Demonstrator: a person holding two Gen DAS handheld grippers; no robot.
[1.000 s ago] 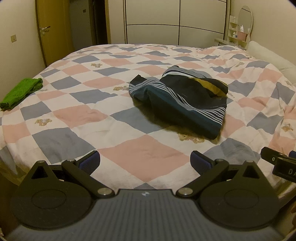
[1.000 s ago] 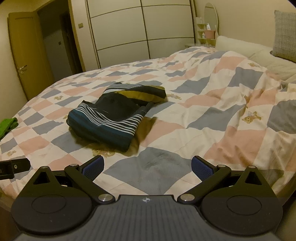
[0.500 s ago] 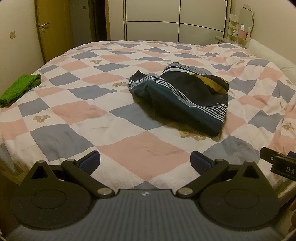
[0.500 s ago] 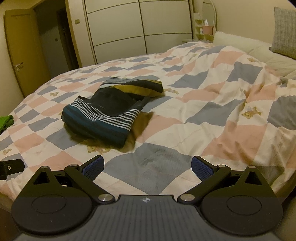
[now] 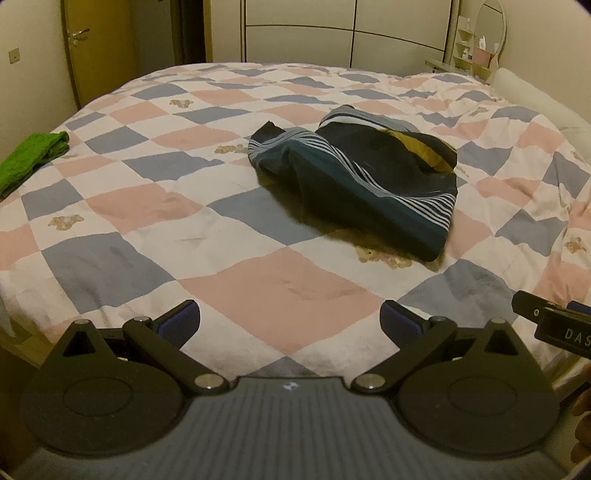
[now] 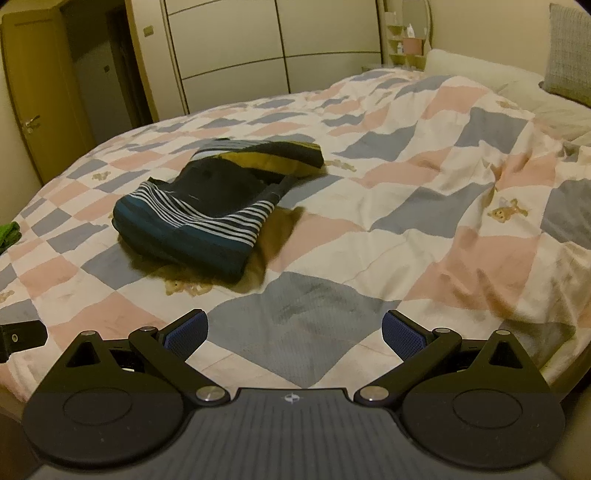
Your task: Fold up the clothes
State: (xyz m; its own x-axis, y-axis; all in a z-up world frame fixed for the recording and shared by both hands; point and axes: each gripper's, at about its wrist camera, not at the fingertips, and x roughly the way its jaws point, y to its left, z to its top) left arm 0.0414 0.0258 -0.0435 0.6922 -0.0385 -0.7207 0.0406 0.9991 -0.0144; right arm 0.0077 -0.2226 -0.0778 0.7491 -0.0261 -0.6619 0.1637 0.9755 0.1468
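Note:
A crumpled dark garment (image 5: 362, 177) with white stripes, a teal band and a yellow patch lies in a heap near the middle of the bed (image 5: 155, 210). From the right wrist view the same garment (image 6: 210, 210) sits ahead and to the left. My left gripper (image 5: 290, 323) hovers open over the near edge of the quilt, well short of the garment, with nothing between its fingers. My right gripper (image 6: 295, 330) is open too, empty, above the quilt's near edge. The right gripper's tip (image 5: 554, 321) shows at the right of the left wrist view.
A folded green cloth (image 5: 31, 158) lies at the bed's left edge. A checked pink, grey and white quilt (image 6: 424, 206) covers the bed. Pillows (image 6: 569, 51) lie at the right. Wardrobe doors (image 5: 351, 33), a wooden door (image 5: 99, 55) and a small mirror shelf (image 5: 480, 40) stand behind.
Both grippers have drifted slightly toward the bed, so the garment looks a little closer and higher in view. Both stay open and empty. The garment has not moved.

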